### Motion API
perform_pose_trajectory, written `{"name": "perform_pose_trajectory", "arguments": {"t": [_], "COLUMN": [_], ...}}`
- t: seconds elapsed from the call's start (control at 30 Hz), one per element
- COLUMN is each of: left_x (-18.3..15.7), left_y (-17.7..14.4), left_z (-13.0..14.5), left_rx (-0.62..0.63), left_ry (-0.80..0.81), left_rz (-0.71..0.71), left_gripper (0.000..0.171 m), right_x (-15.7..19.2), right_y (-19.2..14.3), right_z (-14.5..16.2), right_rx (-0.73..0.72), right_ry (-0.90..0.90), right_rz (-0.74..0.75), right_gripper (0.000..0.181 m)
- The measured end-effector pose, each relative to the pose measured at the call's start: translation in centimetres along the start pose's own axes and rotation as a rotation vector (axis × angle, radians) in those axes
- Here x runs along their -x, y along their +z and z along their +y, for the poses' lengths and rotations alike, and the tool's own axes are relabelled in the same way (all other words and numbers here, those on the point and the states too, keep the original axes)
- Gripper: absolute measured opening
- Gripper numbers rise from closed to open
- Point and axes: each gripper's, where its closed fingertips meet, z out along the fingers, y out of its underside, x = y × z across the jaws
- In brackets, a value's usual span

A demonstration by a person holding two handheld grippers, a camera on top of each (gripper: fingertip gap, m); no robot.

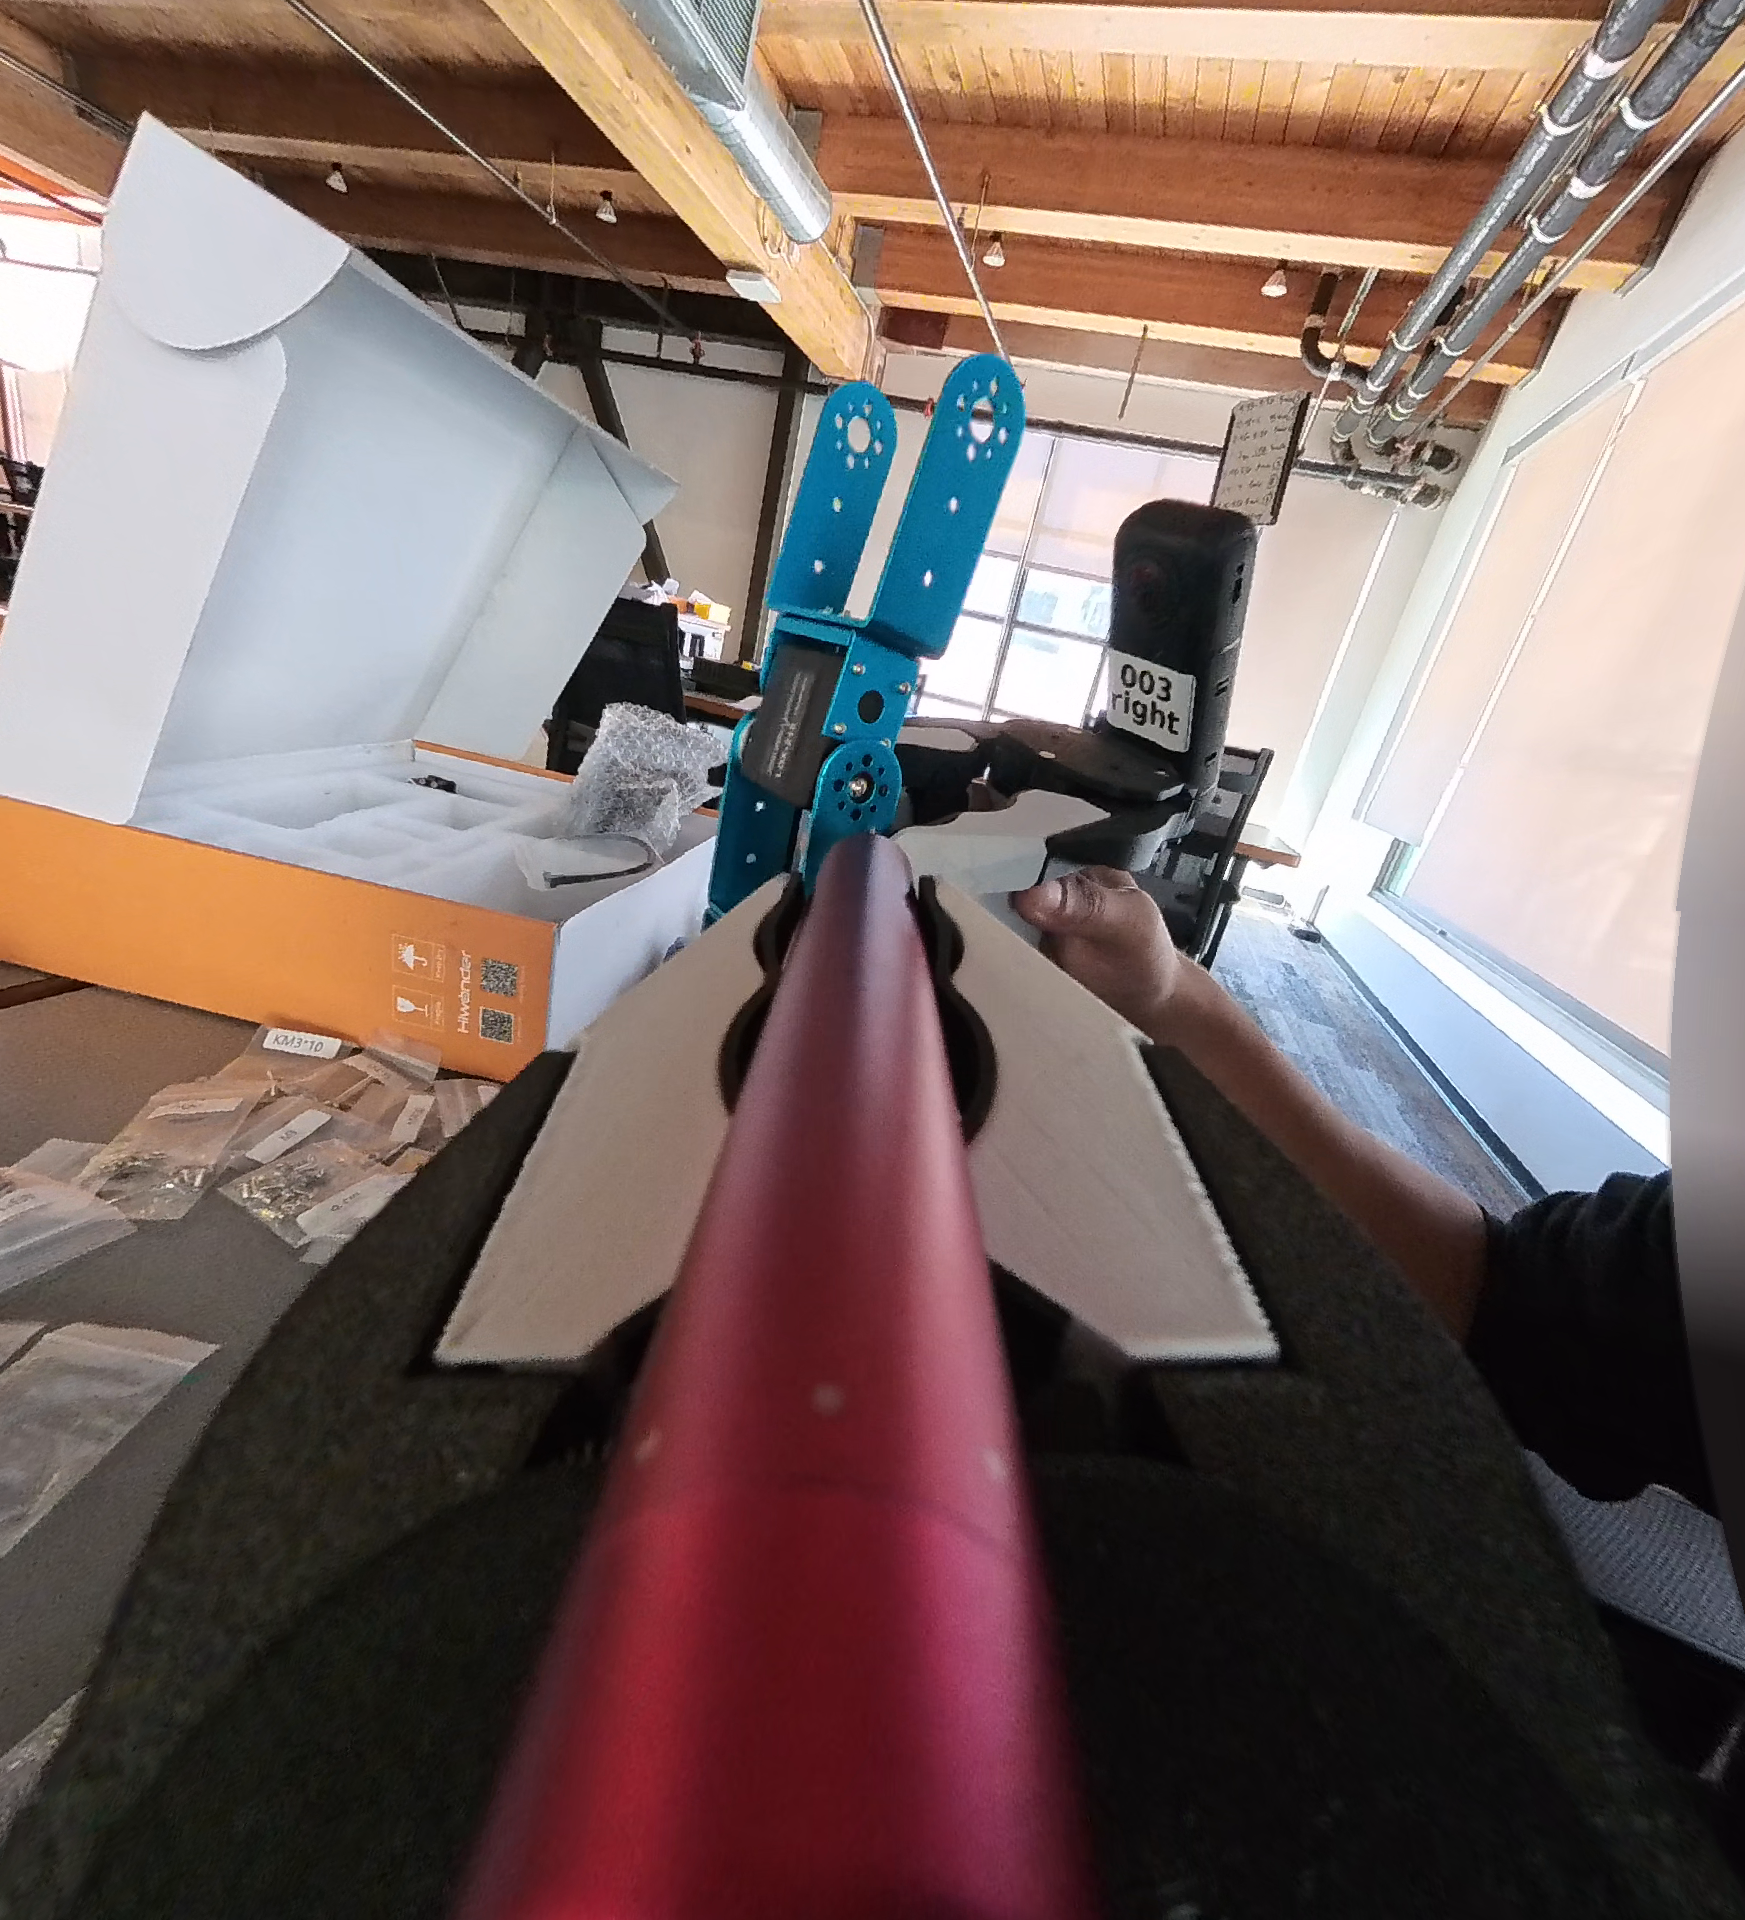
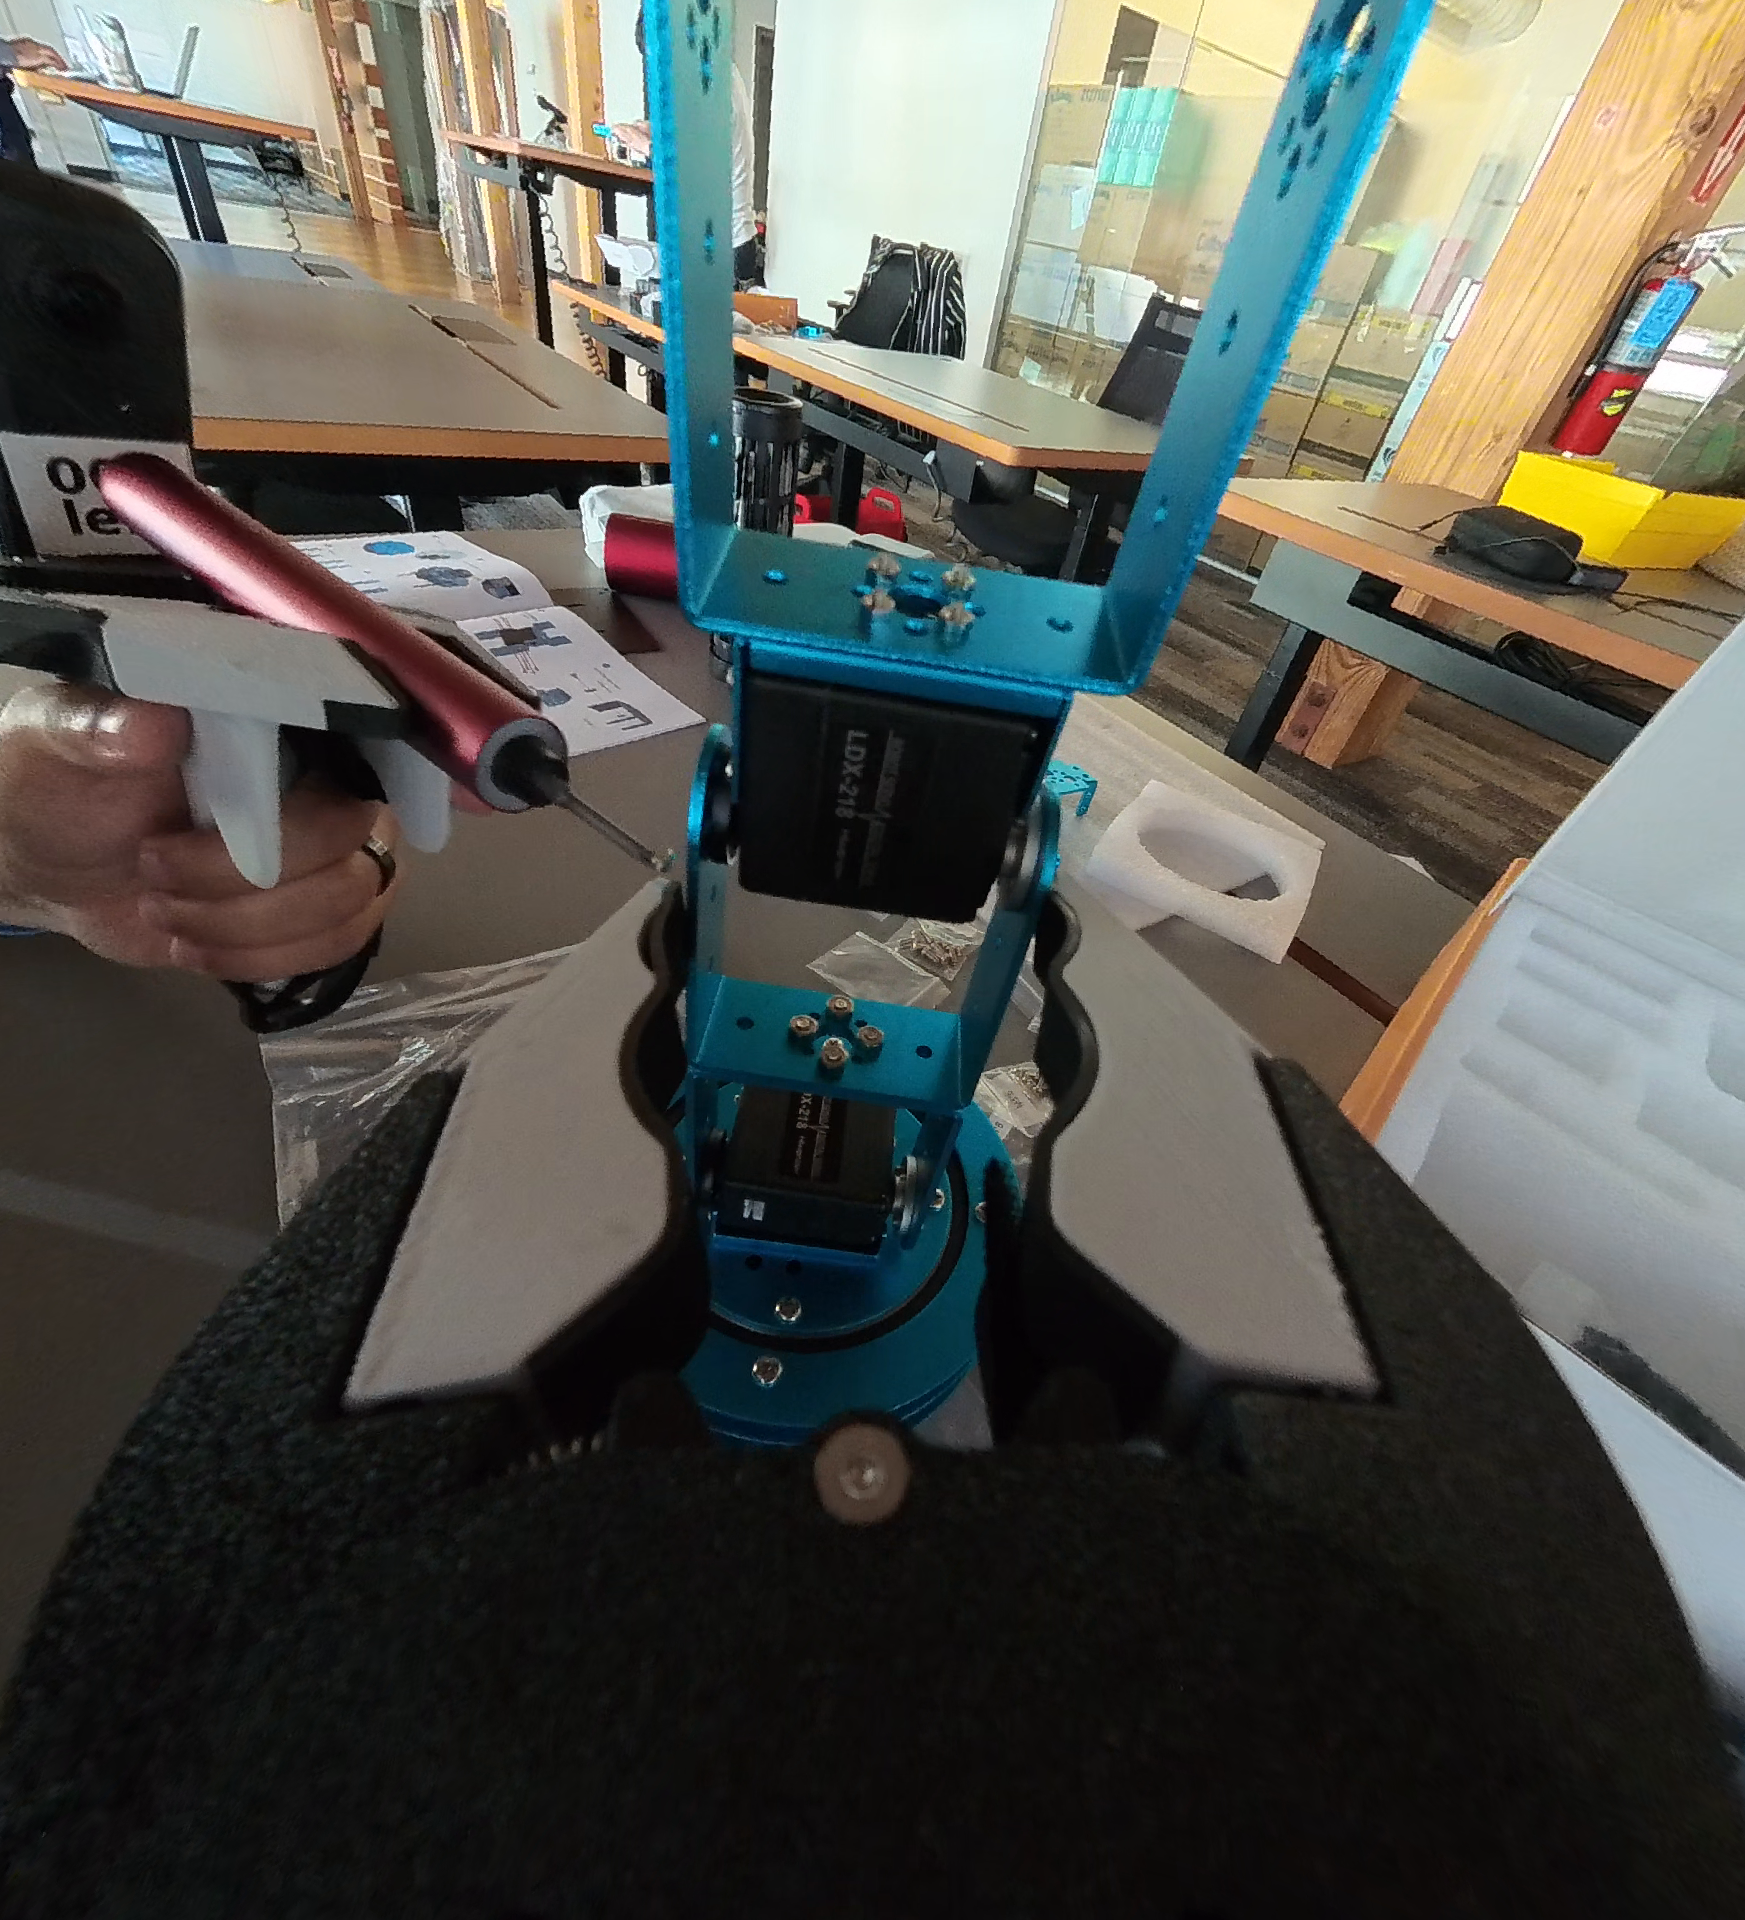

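Note:
My left gripper (image 1: 857,894) is shut on a red metal screwdriver (image 1: 826,1299) that runs forward between its fingers. In the right wrist view the left gripper (image 2: 400,717) holds the screwdriver (image 2: 328,613) with its thin bit tip touching the left side of a blue metal robot arm (image 2: 847,935). My right gripper (image 2: 857,935) is shut on the arm's lower bracket, one finger on each side. The arm has black servos (image 2: 878,800) and a tall blue U bracket (image 2: 899,603) on top. It also shows in the left wrist view (image 1: 847,665), straight ahead.
An open orange and white box (image 1: 265,914) with white foam stands on the left of the table. Several small bags of screws (image 1: 276,1143) lie in front of it. An instruction booklet (image 2: 535,644) and a white foam piece (image 2: 1200,862) lie on the table (image 2: 120,1091).

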Motion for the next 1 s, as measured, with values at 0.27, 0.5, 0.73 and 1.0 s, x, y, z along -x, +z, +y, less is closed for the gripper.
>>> {"name": "perform_pose_trajectory", "arguments": {"t": [0.27, 0.5, 0.73, 1.0], "left_x": [0.1, -0.1, -0.8, -1.3], "left_y": [-0.2, -0.7, -0.7, -0.5], "left_z": [-0.4, -1.1, -0.9, -0.6], "left_rx": [-0.016, -0.023, 0.006, 0.014], "left_ry": [0.005, -0.012, 0.032, 0.052], "left_rz": [0.001, 0.027, 0.055, 0.059], "left_gripper": [0.022, 0.022, 0.022, 0.022], "right_x": [0.0, 0.5, 5.1, 6.3], "right_y": [-0.4, -4.2, -3.7, -2.5], "right_z": [0.2, -2.3, -1.9, -1.0], "right_rx": [0.021, -0.063, -0.142, -0.122], "right_ry": [-0.051, -0.462, -0.7, -0.703], "right_rz": [0.015, 0.145, 0.109, 0.081], "right_gripper": [0.068, 0.058, 0.047, 0.046]}}
